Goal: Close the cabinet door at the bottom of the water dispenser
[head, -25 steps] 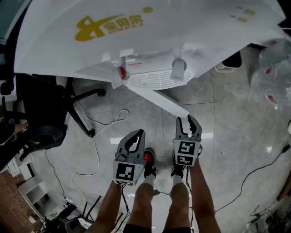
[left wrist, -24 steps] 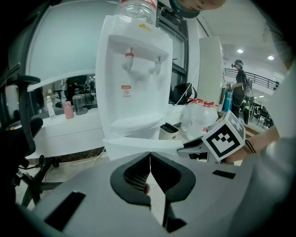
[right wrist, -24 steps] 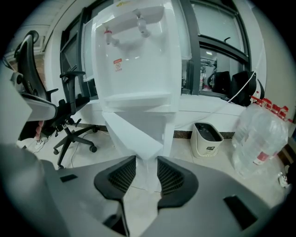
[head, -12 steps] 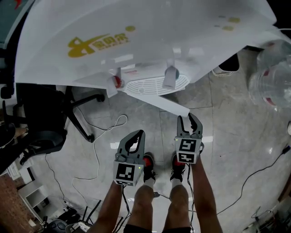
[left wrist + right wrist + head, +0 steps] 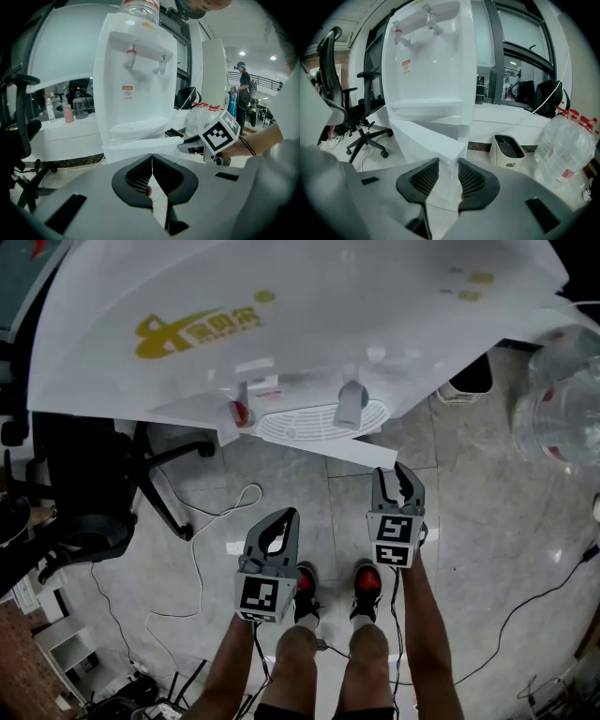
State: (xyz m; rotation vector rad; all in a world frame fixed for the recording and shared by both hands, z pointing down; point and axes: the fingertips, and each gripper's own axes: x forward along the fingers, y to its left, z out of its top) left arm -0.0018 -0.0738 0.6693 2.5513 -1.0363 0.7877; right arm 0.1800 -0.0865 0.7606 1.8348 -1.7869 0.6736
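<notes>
The right claw [image 5: 449, 172] pinches the free edge of the cabinet door [image 5: 423, 133]. Its jaws have just drawn a little closer, and the white panel sits between the pads. The door stands part open, angled out from the bottom of the water dispenser [image 5: 429, 70] toward the person, beneath the drip tray [image 5: 314, 420]. The left claw [image 5: 152, 161] is pressed together at its tips with nothing in it. In the head view it hangs to the left of the right claw and nearer the person, apart from the door, over the grey tiled floor [image 5: 487, 521]. A black office chair [image 5: 84, 474] stands left of the dispenser. Clear water bottles [image 5: 562, 399] lie to its right, and a small bin [image 5: 508, 150] is beside its base.
</notes>
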